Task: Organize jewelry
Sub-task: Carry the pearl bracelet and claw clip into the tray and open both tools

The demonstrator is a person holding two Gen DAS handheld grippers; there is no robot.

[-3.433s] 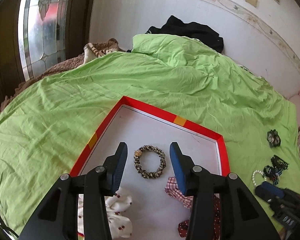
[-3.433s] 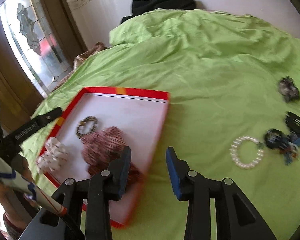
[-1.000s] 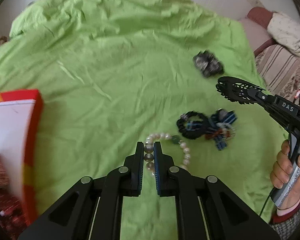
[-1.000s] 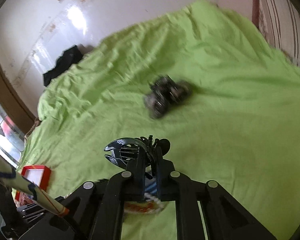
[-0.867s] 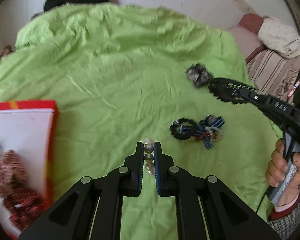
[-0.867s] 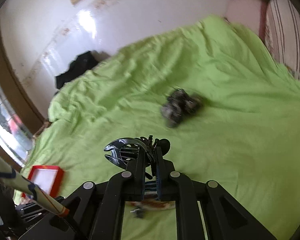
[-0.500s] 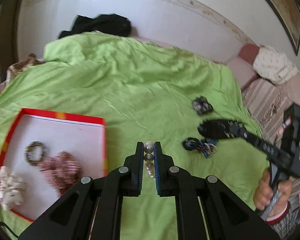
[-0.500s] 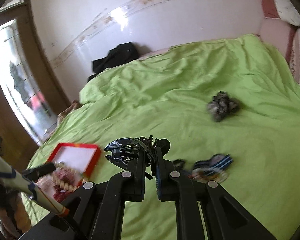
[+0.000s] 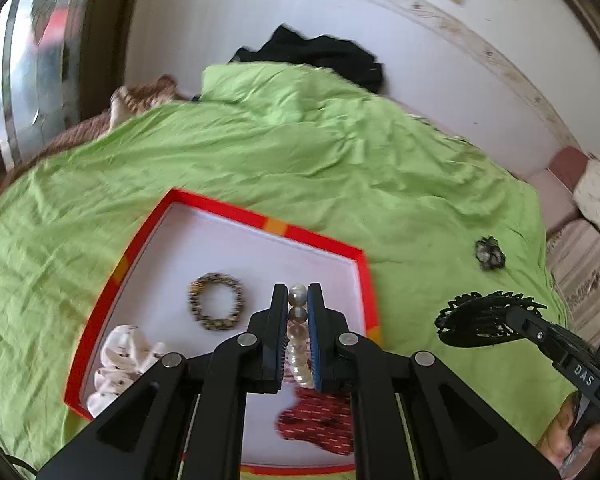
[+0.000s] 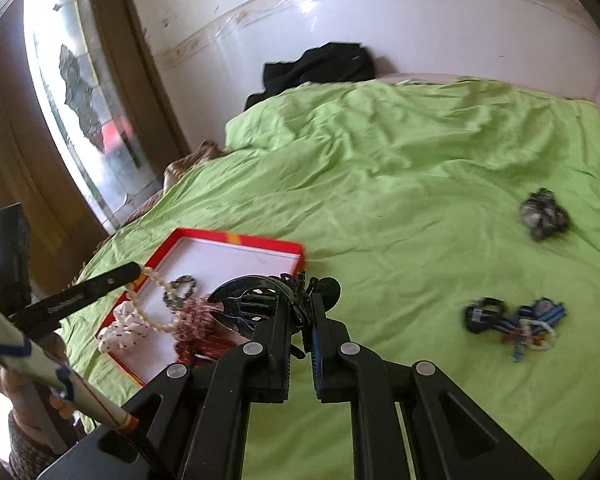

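While hanging over the tray point(image 9: 364, 268), left tongs point(image 9: 298, 300) clamped tight on a pearl bracelet point(image 9: 298, 344), strand pinched between the pads and trailing below them. Right tongs point(image 10: 300, 312) clamped narrow on a black hair claw point(image 10: 252, 304), held above the green bed point(image 10: 380, 200), tray ahead and to the left of them.

Roughly halfway, by the look of it. Already in the tray: one beaded ring point(image 9: 217, 306) left of the left tongs, one white scrunchie point(image 9: 120, 356) lower left, one red scrunchie point(image 9: 316, 420) beneath them. In transit: two pieces, one per tongs, neither set down yet. Left on the bed: one dark scrunchie point(image 10: 544, 214) far right of the right tongs, and one tangle of blue and black bands point(image 10: 516, 322) nearer on the right; number of pieces in that tangle too blurred to count, at least two.

Count: three in tray, two carried, two clusters loose.
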